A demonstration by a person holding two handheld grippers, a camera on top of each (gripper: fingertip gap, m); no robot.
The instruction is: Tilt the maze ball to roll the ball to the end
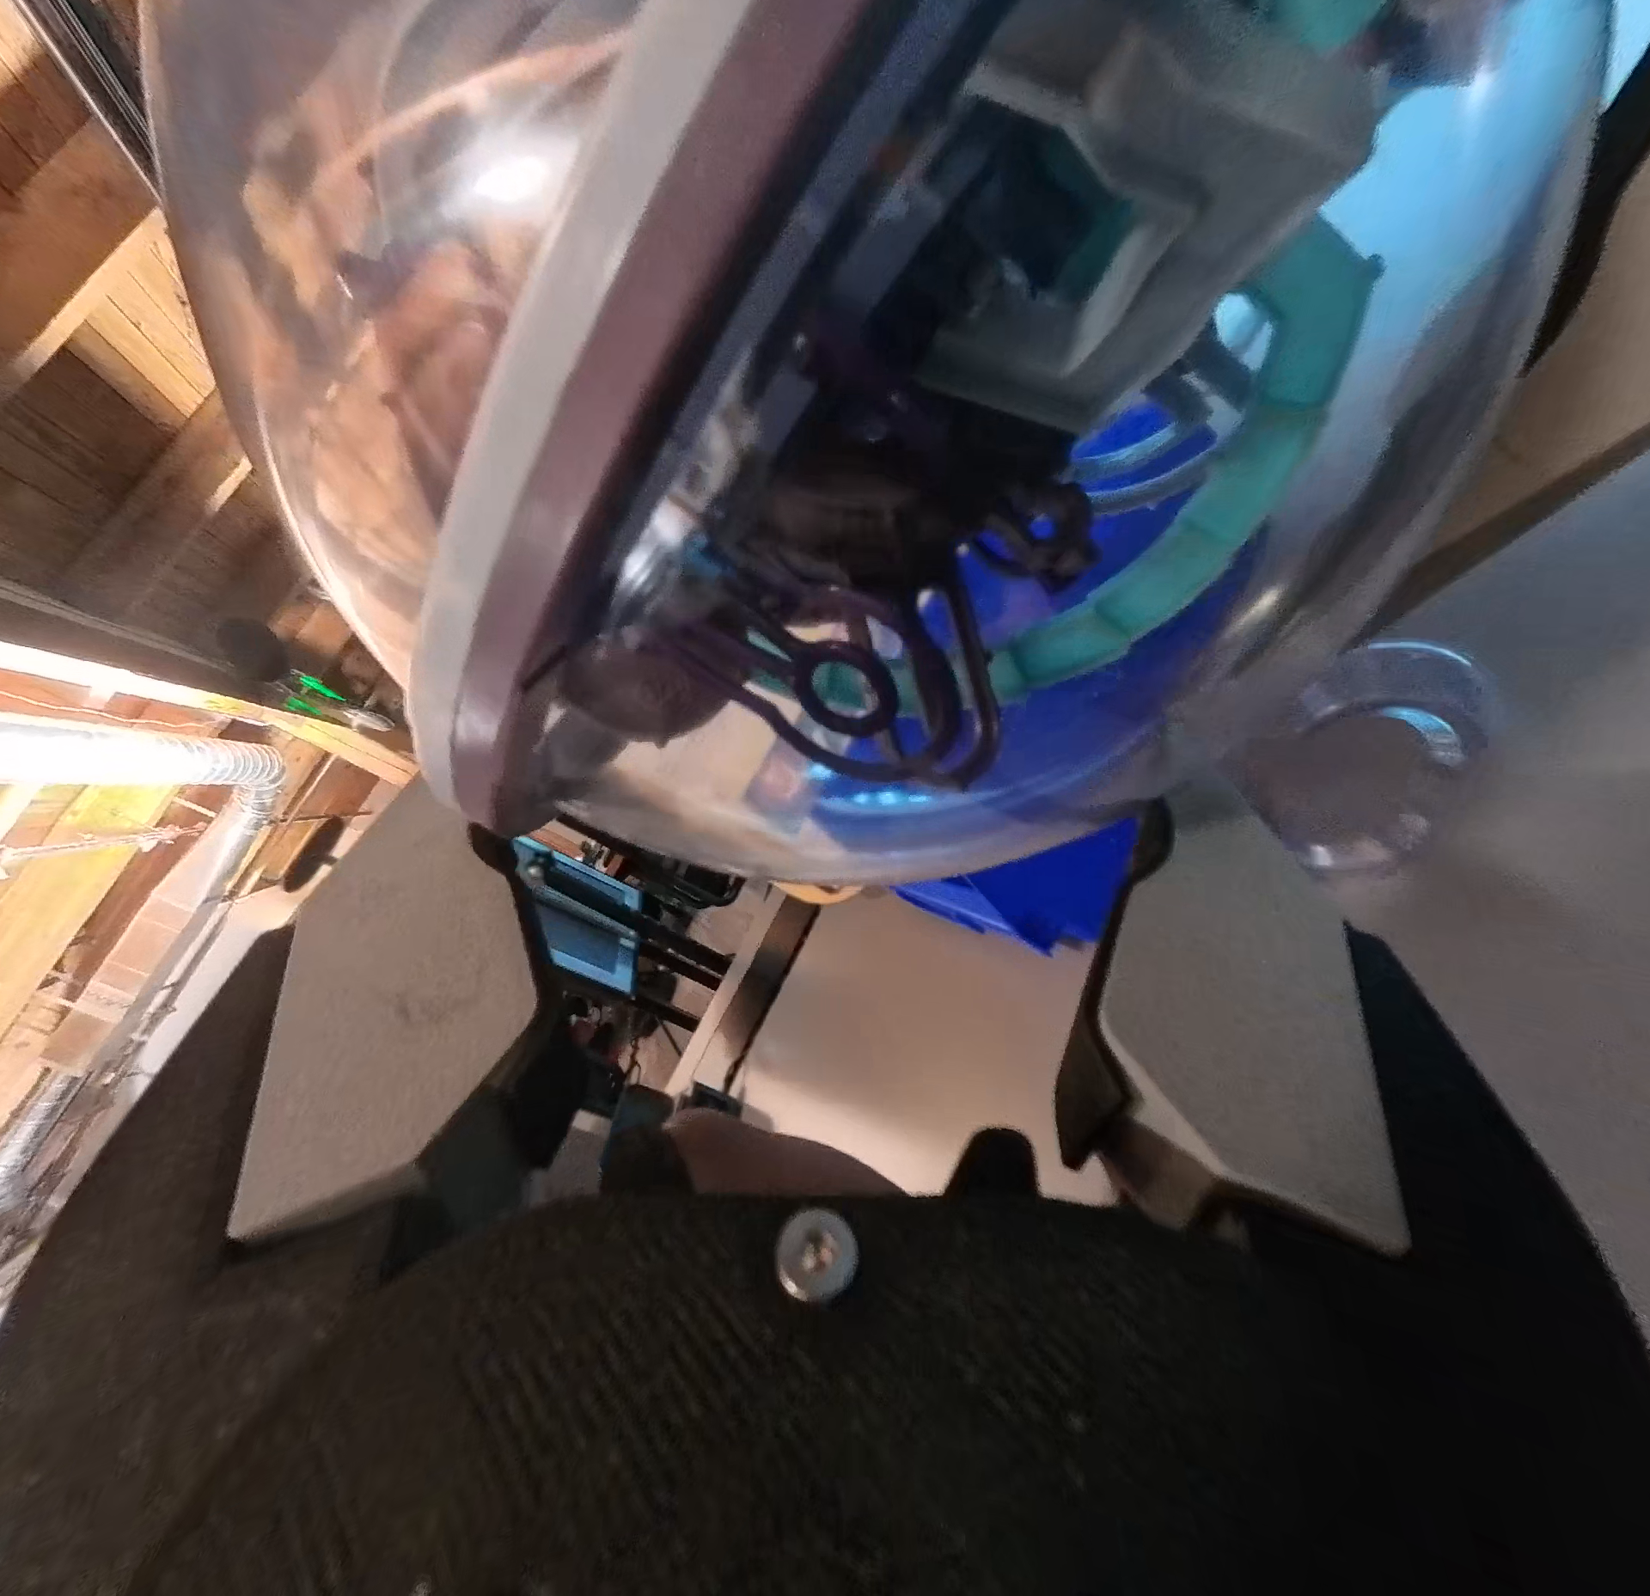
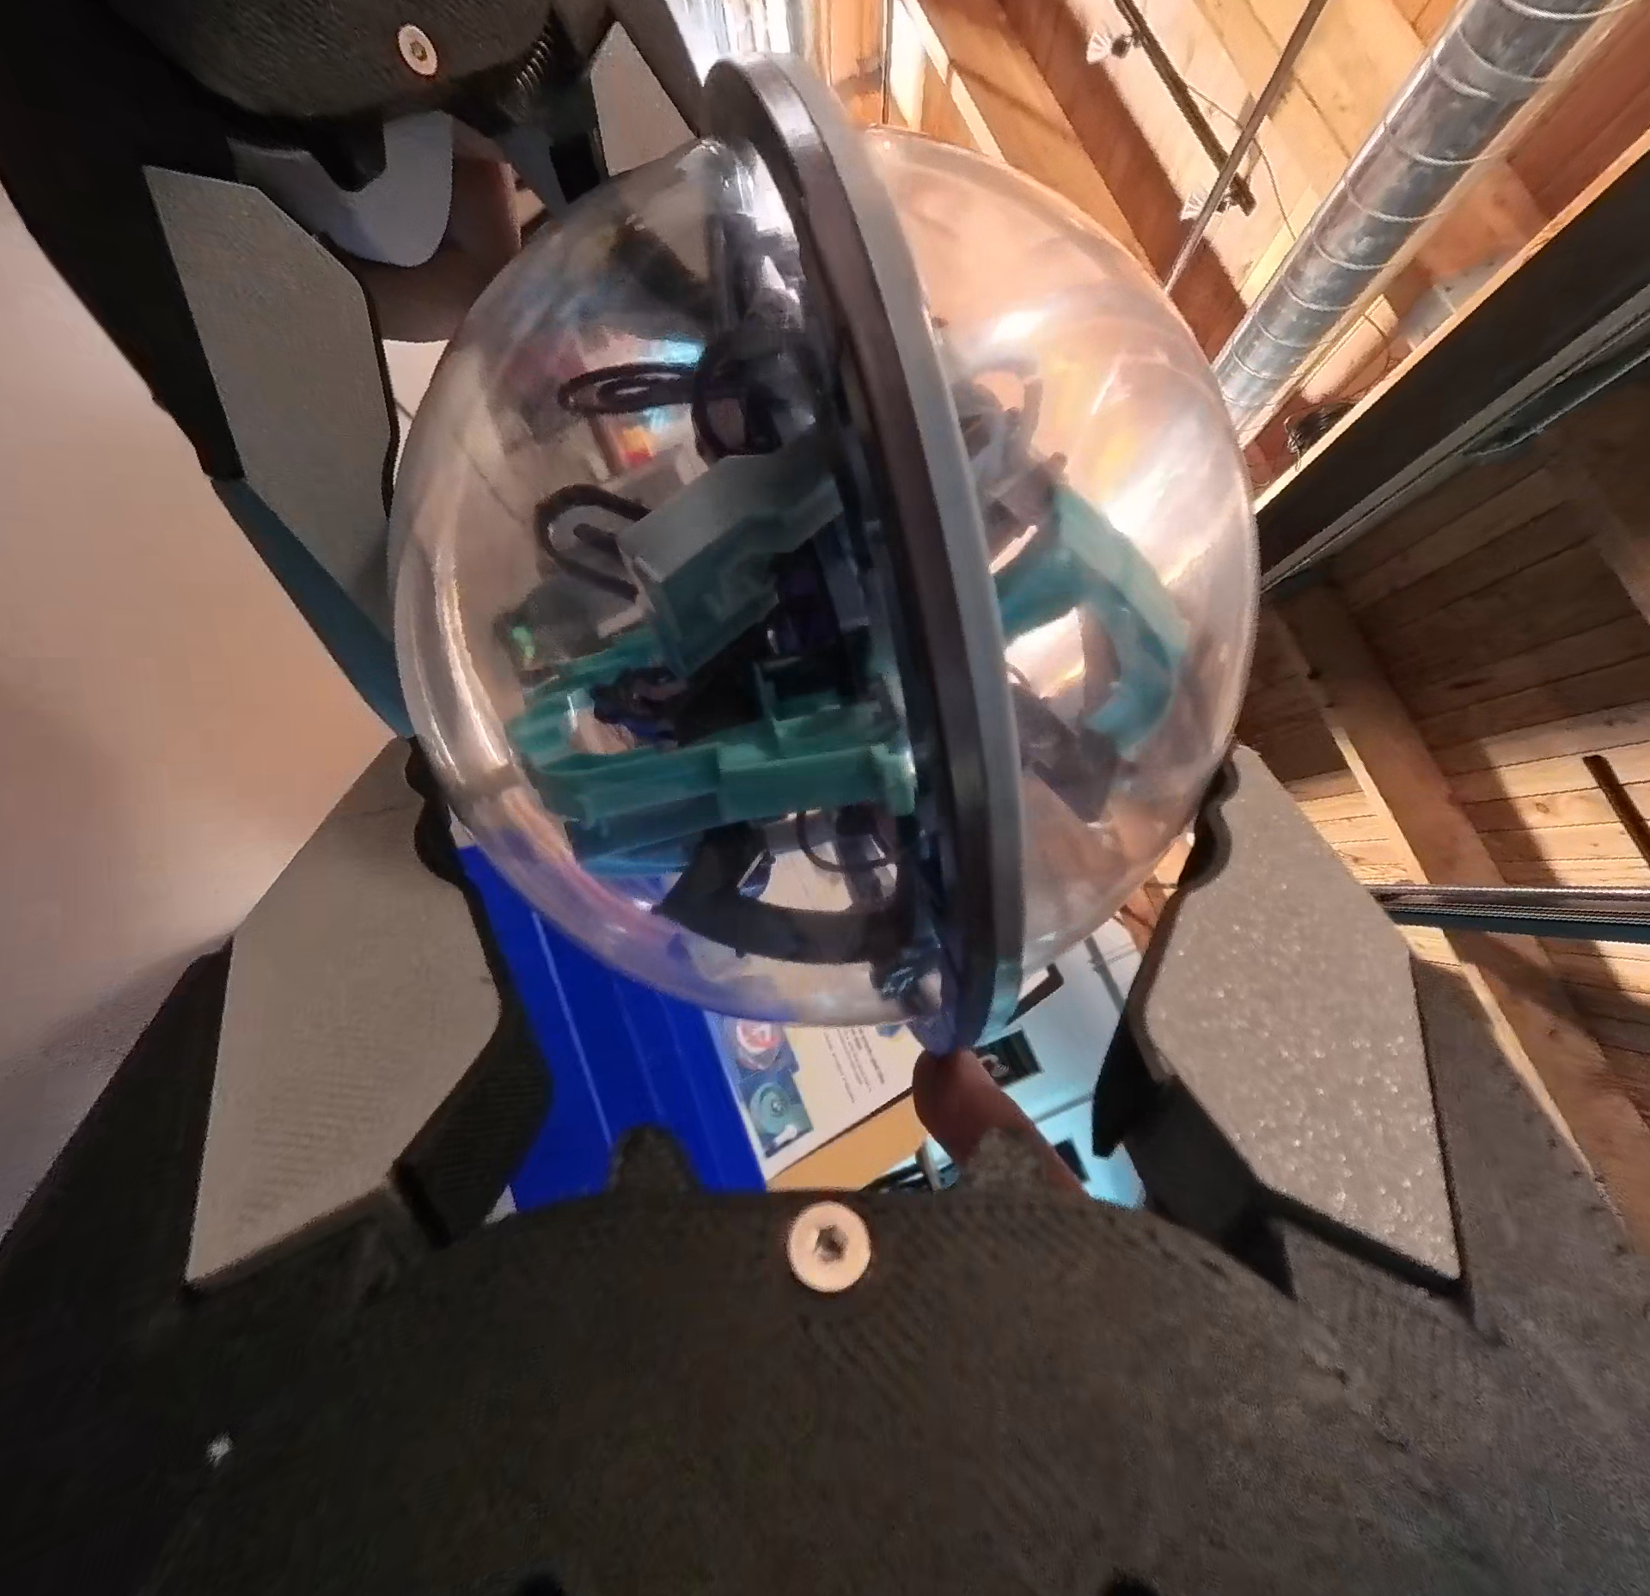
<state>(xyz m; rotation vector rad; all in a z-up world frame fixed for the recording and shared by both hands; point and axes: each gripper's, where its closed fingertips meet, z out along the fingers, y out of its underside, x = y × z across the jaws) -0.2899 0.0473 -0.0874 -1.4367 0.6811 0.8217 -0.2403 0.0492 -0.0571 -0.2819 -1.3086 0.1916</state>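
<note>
Clear maze ball [image 2: 830,562], two tools

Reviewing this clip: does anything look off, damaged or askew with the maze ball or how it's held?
Nothing looks damaged. The maze ball is intact, its grey seam band tilted steeply, which fits the tilting task. It sits between the right gripper fingertips, with the left gripper on its far side. The small ball inside cannot be made out.

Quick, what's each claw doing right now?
Left gripper: spread wide against the clear maze ball.
Right gripper: spread wide, fingertips pressing the maze ball's sides.
</note>
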